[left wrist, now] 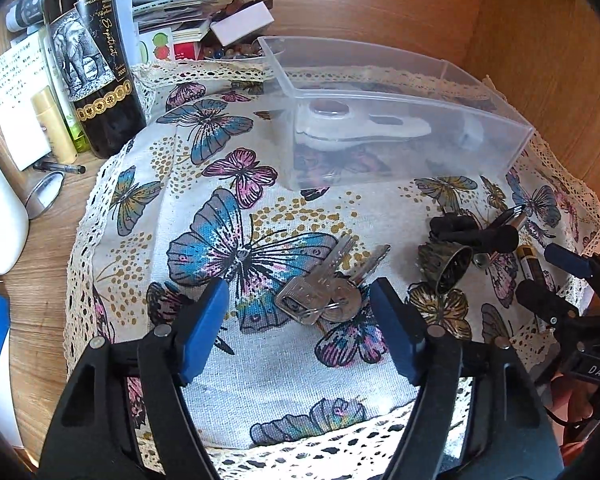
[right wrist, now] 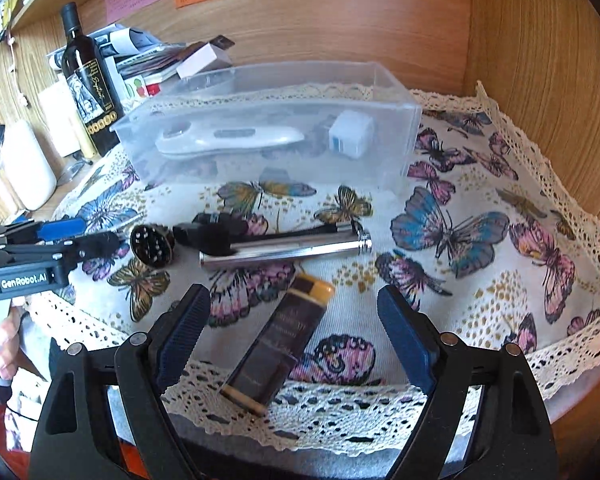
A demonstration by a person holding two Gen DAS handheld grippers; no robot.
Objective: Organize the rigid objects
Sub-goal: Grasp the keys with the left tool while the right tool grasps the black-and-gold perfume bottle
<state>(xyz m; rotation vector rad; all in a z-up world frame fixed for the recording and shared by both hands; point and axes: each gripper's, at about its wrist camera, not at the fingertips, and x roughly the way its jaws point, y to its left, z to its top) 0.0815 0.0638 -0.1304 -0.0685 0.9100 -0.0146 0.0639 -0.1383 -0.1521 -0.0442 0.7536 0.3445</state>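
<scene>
A bunch of silver keys (left wrist: 324,286) lies on the butterfly cloth (left wrist: 236,184), between the fingertips of my open left gripper (left wrist: 300,300). My right gripper (right wrist: 294,308) is open over a dark rectangular lighter-like case (right wrist: 278,340) lying at the cloth's front edge. Beyond it lie a chrome tube (right wrist: 284,250), a black brush (right wrist: 216,234) and a small brass bell (right wrist: 152,246); the bell also shows in the left wrist view (left wrist: 446,266). A clear plastic box (right wrist: 268,136) at the back holds a white handheld device (right wrist: 224,140) and a white cube (right wrist: 350,132).
A wine bottle (left wrist: 88,60), tubes, papers and a small mirror (left wrist: 44,198) crowd the wooden desk on the left. Wooden walls (right wrist: 540,60) close the back and right. The left gripper's body (right wrist: 28,256) reaches in from the left in the right wrist view.
</scene>
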